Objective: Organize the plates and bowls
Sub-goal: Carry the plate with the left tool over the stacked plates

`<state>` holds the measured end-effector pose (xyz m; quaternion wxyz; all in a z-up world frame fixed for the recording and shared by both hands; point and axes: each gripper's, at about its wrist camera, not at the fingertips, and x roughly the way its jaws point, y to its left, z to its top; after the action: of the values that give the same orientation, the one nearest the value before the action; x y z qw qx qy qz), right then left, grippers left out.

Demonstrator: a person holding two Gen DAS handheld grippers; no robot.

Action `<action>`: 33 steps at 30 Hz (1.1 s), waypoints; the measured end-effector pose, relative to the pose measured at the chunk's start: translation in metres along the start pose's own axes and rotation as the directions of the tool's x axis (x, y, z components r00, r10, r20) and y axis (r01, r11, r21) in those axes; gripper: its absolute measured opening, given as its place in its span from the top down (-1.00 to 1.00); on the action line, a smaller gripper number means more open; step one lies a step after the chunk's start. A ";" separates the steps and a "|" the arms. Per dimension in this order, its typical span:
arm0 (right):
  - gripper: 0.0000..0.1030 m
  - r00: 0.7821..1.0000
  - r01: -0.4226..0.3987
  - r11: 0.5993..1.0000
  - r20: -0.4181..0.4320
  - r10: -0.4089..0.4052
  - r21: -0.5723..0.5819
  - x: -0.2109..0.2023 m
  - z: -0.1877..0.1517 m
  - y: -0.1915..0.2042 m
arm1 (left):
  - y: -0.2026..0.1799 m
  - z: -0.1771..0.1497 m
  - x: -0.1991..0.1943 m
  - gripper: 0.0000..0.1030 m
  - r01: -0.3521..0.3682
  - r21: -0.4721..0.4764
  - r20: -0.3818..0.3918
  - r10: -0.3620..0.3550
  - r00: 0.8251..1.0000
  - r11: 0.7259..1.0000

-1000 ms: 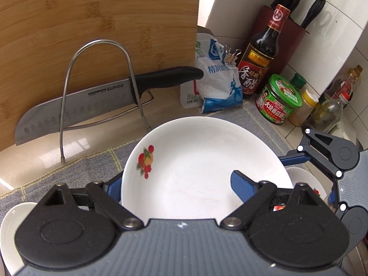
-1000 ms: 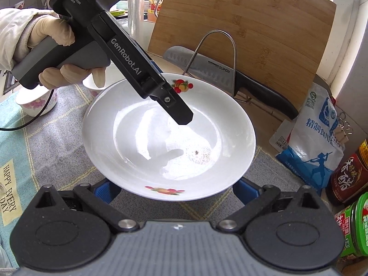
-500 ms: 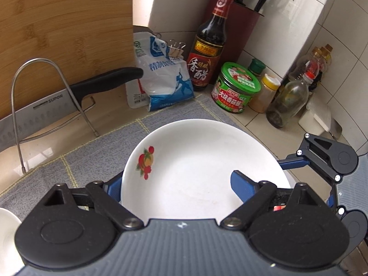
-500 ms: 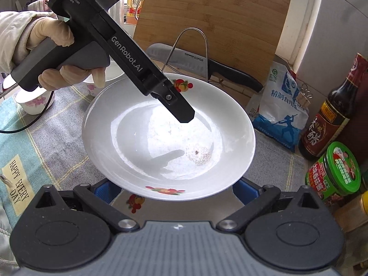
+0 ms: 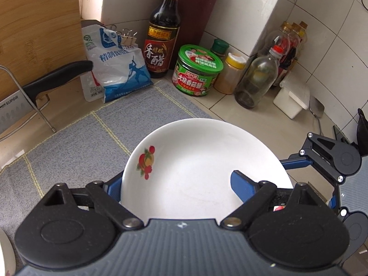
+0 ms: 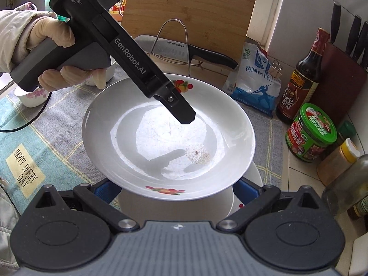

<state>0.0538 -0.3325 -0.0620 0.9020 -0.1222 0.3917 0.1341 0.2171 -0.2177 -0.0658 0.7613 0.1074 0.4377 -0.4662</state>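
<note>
The whole background had swung since a second before: the cutting board [image 5: 34, 23] and the knife [image 5: 53, 78], then filling the left wrist view, had slid off toward nine o'clock, and the vinegar bottle [image 5: 162, 34], green-lidded jar [image 5: 197, 71] and oil bottle [image 5: 257, 78] had come in at twelve to two o'clock. The plate [image 5: 200, 168] had kept its place between both tools, so it had been carried sideways over the grey mat [image 5: 76, 138], clear of the worktop [image 5: 230, 105].

The left tongs [image 5: 177, 184] were clenched across the plate's near rim, one blue finger under it at eight o'clock, the other above it at four. The right tongs [image 6: 177, 188] straddled the opposite rim at six o'clock of their view; whether their pads pressed on it could not be told.

In the right wrist view a second white plate [image 6: 250, 179] had appeared just beneath the carried one, at five o'clock. That suggested stacking was near: the carried plate probably needed lowering squarely onto it.

A small speck of residue [image 6: 197, 153] remained in the plate's well.
</note>
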 end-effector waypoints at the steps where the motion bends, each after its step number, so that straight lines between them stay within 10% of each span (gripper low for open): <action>1: -1.00 1.000 0.003 1.000 -0.002 -0.003 0.005 -0.002 -0.003 0.000 | -0.003 0.000 0.002 -0.78 0.002 0.005 -0.003 -0.002 1.000 1.000; 33: -1.00 0.997 0.032 0.997 -0.068 -0.027 0.073 -0.016 -0.050 -0.010 | -0.040 -0.010 0.055 -0.79 0.011 0.038 -0.138 -0.005 0.990 0.999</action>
<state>0.0124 -0.3604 -0.0822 0.8941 -0.0988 0.4248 0.1018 0.1891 -0.2673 -0.1038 0.7251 0.1526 0.4806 -0.4691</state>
